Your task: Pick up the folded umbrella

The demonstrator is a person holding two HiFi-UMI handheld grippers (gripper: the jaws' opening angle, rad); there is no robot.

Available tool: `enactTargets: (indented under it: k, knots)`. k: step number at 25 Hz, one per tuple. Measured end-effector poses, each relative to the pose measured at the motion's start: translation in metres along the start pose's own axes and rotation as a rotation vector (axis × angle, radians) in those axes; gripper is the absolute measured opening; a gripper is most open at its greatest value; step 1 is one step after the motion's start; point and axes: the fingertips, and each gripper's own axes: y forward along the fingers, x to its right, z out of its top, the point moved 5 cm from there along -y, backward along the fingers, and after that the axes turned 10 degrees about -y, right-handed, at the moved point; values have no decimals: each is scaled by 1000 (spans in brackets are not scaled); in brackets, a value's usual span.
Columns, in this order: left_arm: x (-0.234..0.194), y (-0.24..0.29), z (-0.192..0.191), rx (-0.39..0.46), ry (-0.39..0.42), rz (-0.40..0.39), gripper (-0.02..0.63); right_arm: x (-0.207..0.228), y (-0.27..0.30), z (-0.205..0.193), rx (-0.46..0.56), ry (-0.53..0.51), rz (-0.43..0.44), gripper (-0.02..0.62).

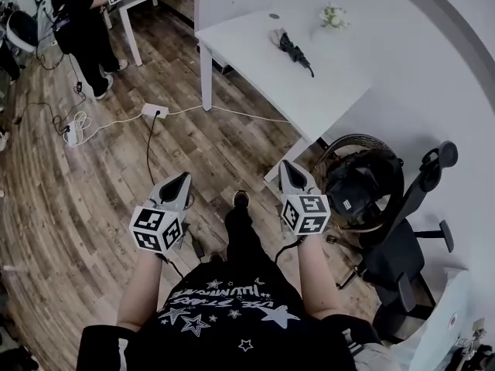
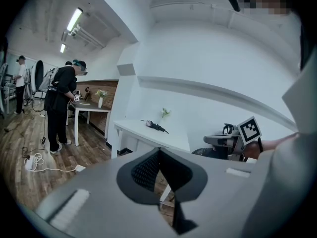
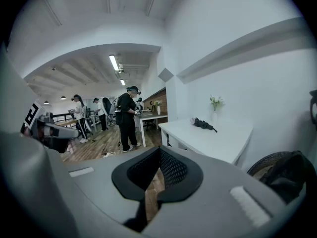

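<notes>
**Risks, from the jaws outward**
- Left gripper and right gripper: both are closed. If they reach the umbrella this way they would likely push it along the table rather than take it, so they need to open first.
- Chair and the dark bundle beside it sit just right of the right gripper and could catch an elbow on the way forward.
- Cable lies across the floor to the left of the path, a possible trip hazard.
- Vase stands near the umbrella on the far part of the table. A wide reach could tip it.
- The umbrella is soft and rounded. A pinch on loose fabric instead of the body could slip.

**Tool**
- Left gripper: jaws together, nothing between them, touching nothing.
- Right gripper: jaws together, empty, touching nothing.
- Both are held in front of the person's waist, above the floor.

**Task item**
- Umbrella: folded and dark, lying flat on the white table. It is well apart from both grippers and not yet approached.
</notes>
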Motion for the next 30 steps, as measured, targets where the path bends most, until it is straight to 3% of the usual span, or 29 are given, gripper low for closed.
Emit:
enactTargets:
  k: [11,30]
  knots:
    - [-29,92,34,-30,13,27,3,57,95,17,6,26,9,15]
    - [-29,306,114,-67,50,6,3,217,253,57,0,83,-2,17]
